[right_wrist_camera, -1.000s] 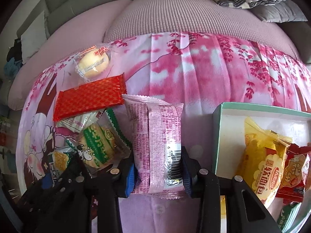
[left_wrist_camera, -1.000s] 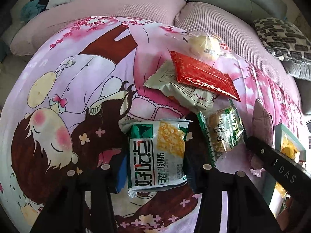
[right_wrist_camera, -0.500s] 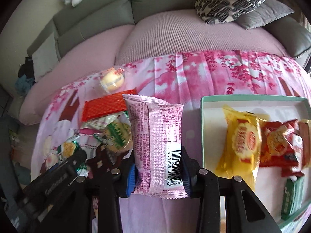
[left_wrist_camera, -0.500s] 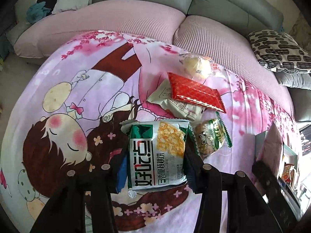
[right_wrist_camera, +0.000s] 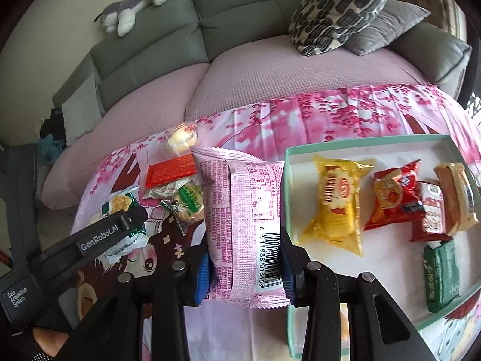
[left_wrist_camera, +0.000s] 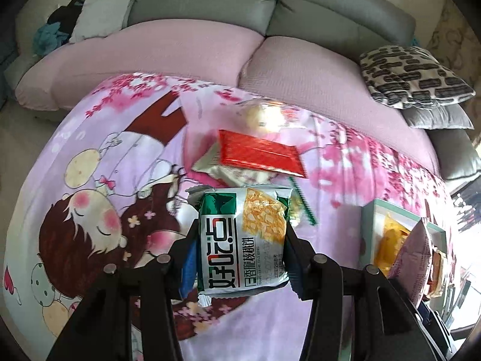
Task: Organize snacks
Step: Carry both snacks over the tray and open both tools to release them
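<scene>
Over pink tablecloth (right_wrist_camera: 345, 114), right claw (right_wrist_camera: 245, 267) clamps pink snack packet (right_wrist_camera: 240, 210).

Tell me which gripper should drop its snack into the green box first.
Right. The right gripper holds the pink packet right beside the green box; the left gripper, holding the green-and-white packet, is farther from it.

Both held packets (left_wrist_camera: 243, 240) (right_wrist_camera: 246, 225) have risen toward the box (right_wrist_camera: 375, 141).
</scene>
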### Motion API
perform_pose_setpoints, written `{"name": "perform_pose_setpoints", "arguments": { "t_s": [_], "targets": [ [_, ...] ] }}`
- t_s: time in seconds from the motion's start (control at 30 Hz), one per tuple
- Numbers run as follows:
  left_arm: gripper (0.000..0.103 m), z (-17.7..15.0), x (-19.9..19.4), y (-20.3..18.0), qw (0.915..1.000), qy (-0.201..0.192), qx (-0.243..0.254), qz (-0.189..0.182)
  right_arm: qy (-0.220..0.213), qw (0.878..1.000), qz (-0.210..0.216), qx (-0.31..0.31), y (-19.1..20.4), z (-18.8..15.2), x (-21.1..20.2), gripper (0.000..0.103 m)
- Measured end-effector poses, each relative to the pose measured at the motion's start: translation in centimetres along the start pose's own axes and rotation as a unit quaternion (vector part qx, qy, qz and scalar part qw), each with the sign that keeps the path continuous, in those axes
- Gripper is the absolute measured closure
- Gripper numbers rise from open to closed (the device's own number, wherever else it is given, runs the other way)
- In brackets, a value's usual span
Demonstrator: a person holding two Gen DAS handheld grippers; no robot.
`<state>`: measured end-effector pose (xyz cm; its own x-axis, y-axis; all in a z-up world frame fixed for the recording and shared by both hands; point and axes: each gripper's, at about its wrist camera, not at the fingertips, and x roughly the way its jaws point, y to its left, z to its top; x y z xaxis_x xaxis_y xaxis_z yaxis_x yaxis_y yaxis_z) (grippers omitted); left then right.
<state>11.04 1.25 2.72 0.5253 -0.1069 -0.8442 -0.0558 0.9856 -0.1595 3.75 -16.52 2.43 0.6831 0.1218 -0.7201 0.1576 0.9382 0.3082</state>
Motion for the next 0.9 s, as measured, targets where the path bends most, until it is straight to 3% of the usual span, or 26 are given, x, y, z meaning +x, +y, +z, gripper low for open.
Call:
{"name": "perform_pose_setpoints", "arguments": {
  "t_s": [0.47, 0.67, 0.9],
  "targets": [
    [0.052, -1.3, -1.2, -7.4, 0.9963, -0.012, 0.07, -0.048, -0.029, 0.995, -0.026, 0.086, -8.4, 1.0, -2.9, 0.062],
    [0.052, -2.4, -1.2, -11.0, 0.9915, -0.005, 0.107, -0.075, -0.057, 0.984, -0.085, 0.147, -14.3, 1.1, -5.3, 0.062],
    [0.052, -4.2, -1.3, -15.8, 0.9822, 0.005, 0.156, -0.105, -0.071, 0.971, -0.119, 0.193, -18.8, 0.5, -7.2, 0.062]
  ]
}}
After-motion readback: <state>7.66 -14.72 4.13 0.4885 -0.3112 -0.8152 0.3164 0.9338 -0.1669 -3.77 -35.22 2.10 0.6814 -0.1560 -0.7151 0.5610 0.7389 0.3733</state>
